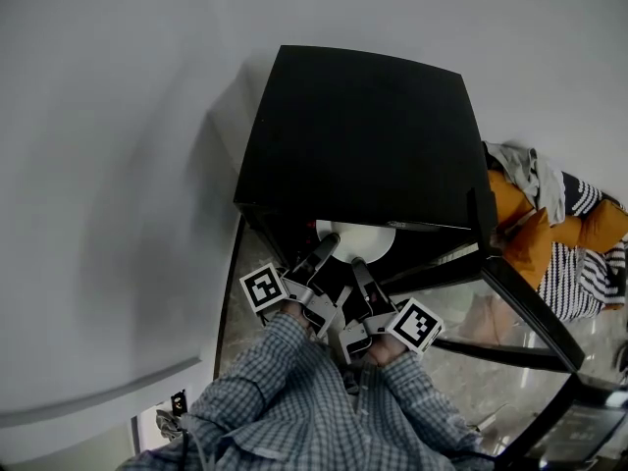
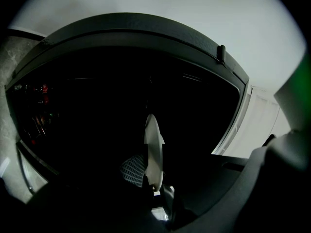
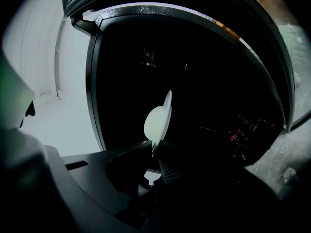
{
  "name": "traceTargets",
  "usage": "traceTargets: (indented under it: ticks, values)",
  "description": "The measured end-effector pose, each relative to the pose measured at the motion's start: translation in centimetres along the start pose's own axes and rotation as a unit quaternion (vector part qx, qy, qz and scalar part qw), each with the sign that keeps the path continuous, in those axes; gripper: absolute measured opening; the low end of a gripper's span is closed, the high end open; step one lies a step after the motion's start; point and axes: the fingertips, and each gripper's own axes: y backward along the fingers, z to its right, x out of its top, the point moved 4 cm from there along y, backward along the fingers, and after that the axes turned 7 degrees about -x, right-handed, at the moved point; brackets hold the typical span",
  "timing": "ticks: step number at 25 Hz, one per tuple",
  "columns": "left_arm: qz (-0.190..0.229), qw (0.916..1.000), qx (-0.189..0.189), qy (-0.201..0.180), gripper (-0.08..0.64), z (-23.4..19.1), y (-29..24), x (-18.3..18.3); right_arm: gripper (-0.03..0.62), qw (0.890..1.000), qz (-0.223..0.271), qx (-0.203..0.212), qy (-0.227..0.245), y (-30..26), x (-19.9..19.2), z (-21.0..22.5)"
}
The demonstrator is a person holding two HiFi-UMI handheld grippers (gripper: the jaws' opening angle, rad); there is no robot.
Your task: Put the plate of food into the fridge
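You crouch over a black fridge point(image 1: 358, 135), its door point(image 1: 525, 307) swung open to your right, both forearms in checked sleeves point(image 1: 285, 361) stretched forward and drawn close together before the opening. The left gripper point(image 1: 327, 248) and the right gripper point(image 1: 358, 265) reach side by side towards the dark interior, angled slightly inward, so their tips lie nearer each other than your hands do. Their marker cubes sit out to either side, facing up at the head camera.

Between the two tips is the white plate point(image 1: 358, 235), at the mouth of the fridge, just under the front edge of its top. Part of it is already in the shadow of the cabinet. What lies on it cannot be made out.

In the left gripper view the plate point(image 2: 151, 149) appears edge-on as a pale sliver, and the left gripper point(image 2: 153, 188) is pinching its near rim, one ridged pad point(image 2: 132, 170) showing beside it. In the right gripper view the right gripper point(image 3: 154, 147) is likewise clamped on the near rim of the plate point(image 3: 156, 121), its jaws meeting at the pale edge. Beyond both, the fridge interior is nearly black.

A heap of orange and striped clothing point(image 1: 535, 219) lies to the right of the fridge, behind the open door.
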Motion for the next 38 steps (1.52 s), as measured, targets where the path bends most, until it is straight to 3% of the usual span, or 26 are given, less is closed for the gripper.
traceTargets:
  ticks: [6,13,28,38]
  values:
    - [-0.015,0.9999,0.000,-0.003,0.075,0.2,-0.4,0.2,0.044,0.999,0.024,-0.005,-0.031,-0.1,0.0,0.0]
    - [-0.069,0.9972,0.005,-0.030,0.077,0.7,-1.2,0.0,0.038,0.998,0.045,-0.008,-0.045,-0.7,1.2,0.0]
    - [-0.050,0.9979,0.023,-0.035,0.077,0.3,1.6,0.1,0.038,0.998,0.044,-0.012,-0.038,-3.5,2.5,0.6]
    - [-0.051,0.9983,0.008,-0.026,0.075,1.0,3.4,-0.3,0.038,0.998,0.045,-0.007,-0.035,-5.0,3.5,0.5]
